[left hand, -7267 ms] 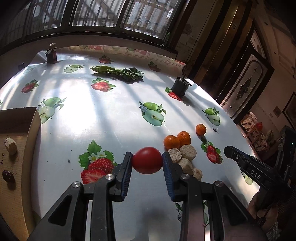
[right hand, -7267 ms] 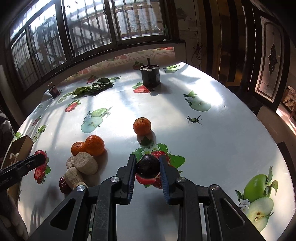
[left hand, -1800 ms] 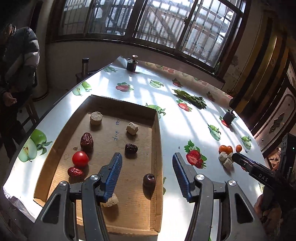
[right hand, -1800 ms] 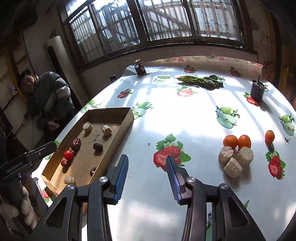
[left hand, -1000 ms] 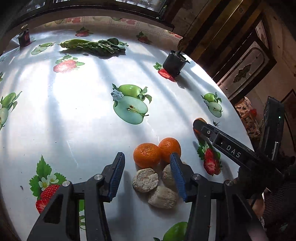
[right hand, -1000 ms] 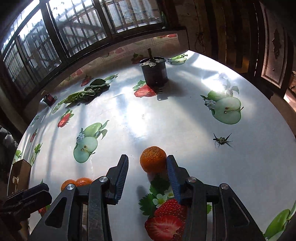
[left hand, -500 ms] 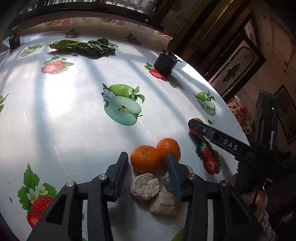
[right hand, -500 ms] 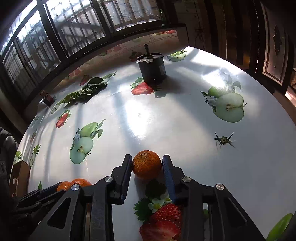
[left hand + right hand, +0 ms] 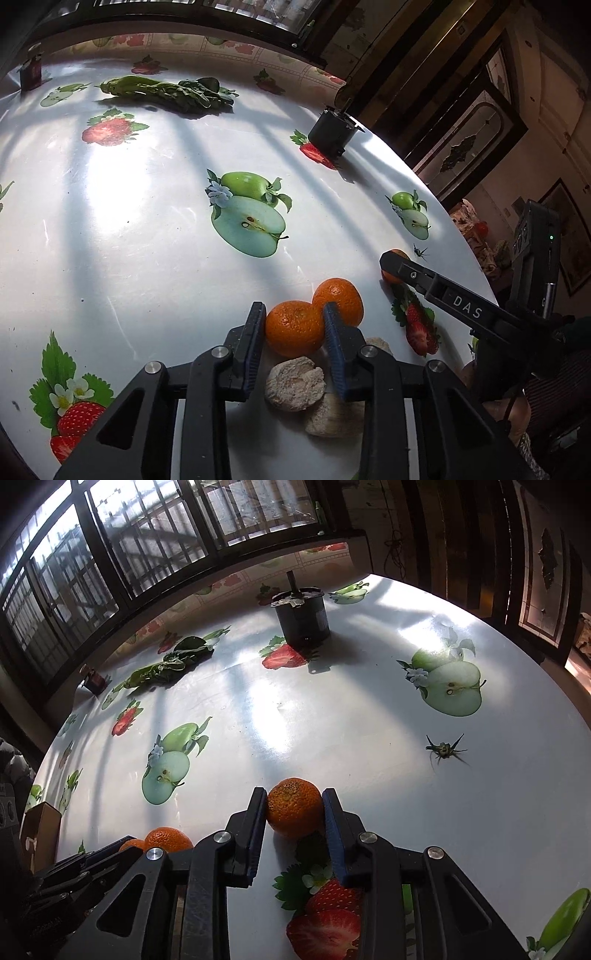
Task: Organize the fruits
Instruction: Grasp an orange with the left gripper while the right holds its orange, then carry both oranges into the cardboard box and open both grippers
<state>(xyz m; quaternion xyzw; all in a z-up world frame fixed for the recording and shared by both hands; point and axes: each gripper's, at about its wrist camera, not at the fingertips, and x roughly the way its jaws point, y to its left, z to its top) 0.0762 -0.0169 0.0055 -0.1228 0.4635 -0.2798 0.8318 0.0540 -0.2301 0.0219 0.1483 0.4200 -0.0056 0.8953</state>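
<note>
Mandarins sit between the fingers of both grippers. The left gripper (image 9: 294, 326) has closed its jaws on the near mandarin (image 9: 294, 328) of a touching pair; the second mandarin (image 9: 342, 299) lies just behind and to the right, against the right finger. Just below the held fruit, between the finger bases, lie pale beige lumps (image 9: 295, 383) on the fruit-print tablecloth (image 9: 147, 258). The right gripper (image 9: 294, 808) clamps a lone mandarin (image 9: 294, 808), both pads touching its sides, above a printed strawberry. From the left wrist view this fruit peeks out behind the right gripper's tip, well apart from the pair. Farther back stand a dark cup (image 9: 301, 616) and leafy greens (image 9: 170, 94).
</note>
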